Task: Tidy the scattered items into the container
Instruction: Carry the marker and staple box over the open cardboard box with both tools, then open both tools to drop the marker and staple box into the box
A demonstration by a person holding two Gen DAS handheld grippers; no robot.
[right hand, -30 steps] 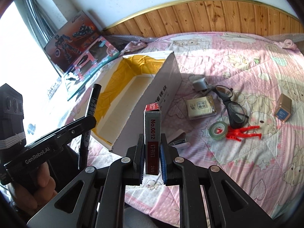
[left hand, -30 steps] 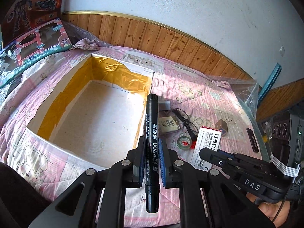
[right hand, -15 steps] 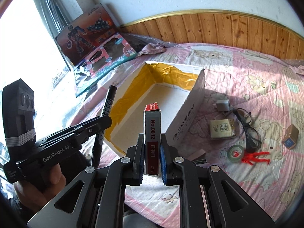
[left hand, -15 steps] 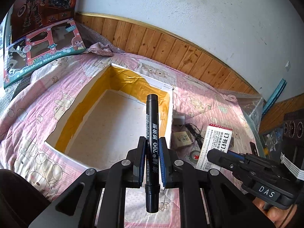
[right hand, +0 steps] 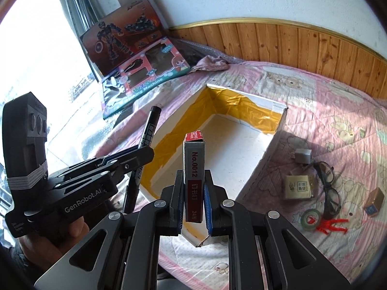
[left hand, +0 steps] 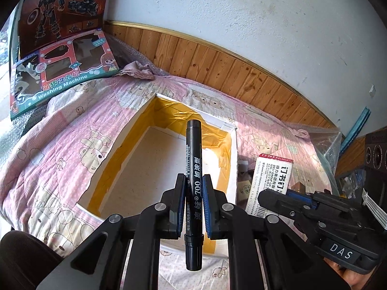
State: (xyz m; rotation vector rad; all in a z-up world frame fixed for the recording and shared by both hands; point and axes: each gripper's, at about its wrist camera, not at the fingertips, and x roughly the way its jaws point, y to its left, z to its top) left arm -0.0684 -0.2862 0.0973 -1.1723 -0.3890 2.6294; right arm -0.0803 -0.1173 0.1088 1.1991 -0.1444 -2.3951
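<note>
1. In the left wrist view the left gripper (left hand: pixel 194 201) sits at lower centre, its blue-padded jaws clamped on a black marker (left hand: pixel 193 176) that stands upright between them, with printed text running up the barrel.
2. Behind the marker, in the middle of that frame, lies the open cardboard box (left hand: pixel 233 154), its inner walls lined with yellow tape and its floor bare.
3. In the right wrist view the right gripper (right hand: pixel 192 201) is at lower centre, closed on a red-and-grey staple box (right hand: pixel 193 171) held upright, its narrow side marked "No.0012" facing the camera.
4. The same staple box appears at centre right of the left wrist view, gripped by the right gripper just right of the cardboard box.
5. In the right wrist view the scattered items lie at the right of the frame on the pink quilt (right hand: pixel 338 111), beside the cardboard box: a grey adapter (right hand: pixel 302 155), a beige square card (right hand: pixel 298 186), black glasses (right hand: pixel 329 188), a roll of green tape (right hand: pixel 311 219), a red plastic clip (right hand: pixel 332 224) and a small brown box (right hand: pixel 374 201).
6. Two toy boxes (right hand: pixel 142 72) lean at upper left of that frame, near the window.
7. A person's hand (right hand: pixel 72 229) holds the left gripper's handle at lower left.
</note>
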